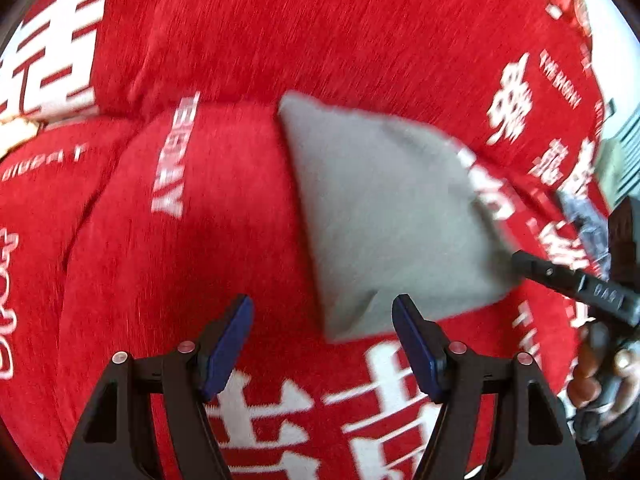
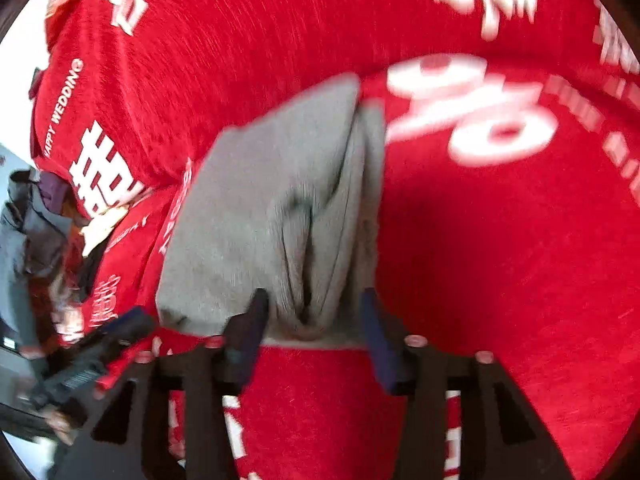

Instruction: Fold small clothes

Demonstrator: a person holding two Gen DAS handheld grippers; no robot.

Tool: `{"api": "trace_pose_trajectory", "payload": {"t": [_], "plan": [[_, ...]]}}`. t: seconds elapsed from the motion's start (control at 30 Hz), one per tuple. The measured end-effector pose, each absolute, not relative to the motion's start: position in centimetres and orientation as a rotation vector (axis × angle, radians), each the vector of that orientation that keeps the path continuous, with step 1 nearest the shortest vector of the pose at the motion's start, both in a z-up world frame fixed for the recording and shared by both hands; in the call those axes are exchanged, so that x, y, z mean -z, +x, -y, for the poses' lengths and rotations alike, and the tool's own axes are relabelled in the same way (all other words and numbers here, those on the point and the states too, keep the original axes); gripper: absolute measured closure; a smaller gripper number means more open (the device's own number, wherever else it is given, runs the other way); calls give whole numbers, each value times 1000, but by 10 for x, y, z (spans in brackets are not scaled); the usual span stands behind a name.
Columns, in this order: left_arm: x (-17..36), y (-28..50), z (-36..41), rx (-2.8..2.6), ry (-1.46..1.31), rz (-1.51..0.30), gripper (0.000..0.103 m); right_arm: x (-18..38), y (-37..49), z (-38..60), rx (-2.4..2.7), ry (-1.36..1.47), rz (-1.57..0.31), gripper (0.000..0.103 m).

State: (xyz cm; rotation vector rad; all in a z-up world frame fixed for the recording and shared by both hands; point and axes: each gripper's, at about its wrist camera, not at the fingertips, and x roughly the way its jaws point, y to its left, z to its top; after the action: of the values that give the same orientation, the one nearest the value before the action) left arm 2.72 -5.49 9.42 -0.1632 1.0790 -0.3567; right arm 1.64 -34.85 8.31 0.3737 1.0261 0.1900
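Grey folded garment [image 1: 384,216] lies on a red cloth with white lettering [image 1: 224,40]. Left gripper [image 1: 322,344] is spread, nothing between its blue pads, with the garment's near corner just ahead. Right gripper [image 2: 312,320] stands apart around the garment's bunched near edge, pads not visibly pressing it.

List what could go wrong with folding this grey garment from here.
1. The right gripper stands open around a bunched ridge of the grey garment; closing there could pinch several layers and set a crooked fold.
2. The left gripper is open at the garment's near corner; it could catch the red printed cover along with the cloth.
3. That cover lies in soft humps, so edges may not line up flat.
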Motion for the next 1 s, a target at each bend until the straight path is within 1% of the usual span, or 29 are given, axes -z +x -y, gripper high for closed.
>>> {"api": "trace_pose_trajectory", "payload": {"t": [0.07, 0.13, 0.2, 0.27, 0.3, 0.33, 0.37, 0.4, 0.5, 0.57, 0.6, 0.63, 0.73, 0.83, 0.87, 0.93, 1.0], "plan": [[-105, 43, 63, 375, -199, -1064, 30, -100, 26, 342, -232, 342, -963, 39], [-103, 60, 79, 394, -204, -1072, 30, -104, 44, 332, -325, 344, -956, 39], [-89, 74, 93, 376, -169, -1109, 30, -92, 65, 327, -382, 379, -988, 39], [-63, 84, 102, 324, -125, -1175, 30, -67, 84, 331, -394, 424, -1061, 39], [-53, 85, 102, 316, -126, -1198, 28, -59, 86, 336, -397, 439, -1077, 43], [-43, 84, 97, 318, -150, -1217, 24, -53, 88, 340, -397, 455, -1080, 53], [-40, 80, 92, 306, -172, -1217, 14, -50, 87, 347, -401, 471, -1075, 58], [-39, 77, 86, 297, -197, -1216, 13, -50, 85, 353, -404, 482, -1079, 61], [-52, 74, 75, 329, -243, -1201, 13, -77, 75, 357, -349, 364, -1014, 55], [-68, 85, 80, 332, -238, -1146, 13, -91, 80, 353, -378, 297, -969, 46], [-72, 93, 85, 326, -232, -1136, 13, -94, 87, 350, -395, 283, -966, 38], [-73, 102, 88, 317, -225, -1132, 13, -94, 97, 344, -409, 272, -970, 36], [-65, 135, 101, 268, -212, -1160, 13, -79, 133, 331, -439, 276, -1031, 36], [-40, 161, 102, 224, -261, -1247, 13, -47, 170, 330, -436, 338, -1127, 37], [-31, 169, 101, 230, -287, -1272, 13, -39, 177, 333, -429, 351, -1139, 37], [-23, 182, 98, 241, -325, -1301, 8, -33, 193, 341, -429, 379, -1129, 40], [-25, 191, 94, 221, -315, -1303, 8, -34, 205, 350, -379, 391, -1141, 40]]}}
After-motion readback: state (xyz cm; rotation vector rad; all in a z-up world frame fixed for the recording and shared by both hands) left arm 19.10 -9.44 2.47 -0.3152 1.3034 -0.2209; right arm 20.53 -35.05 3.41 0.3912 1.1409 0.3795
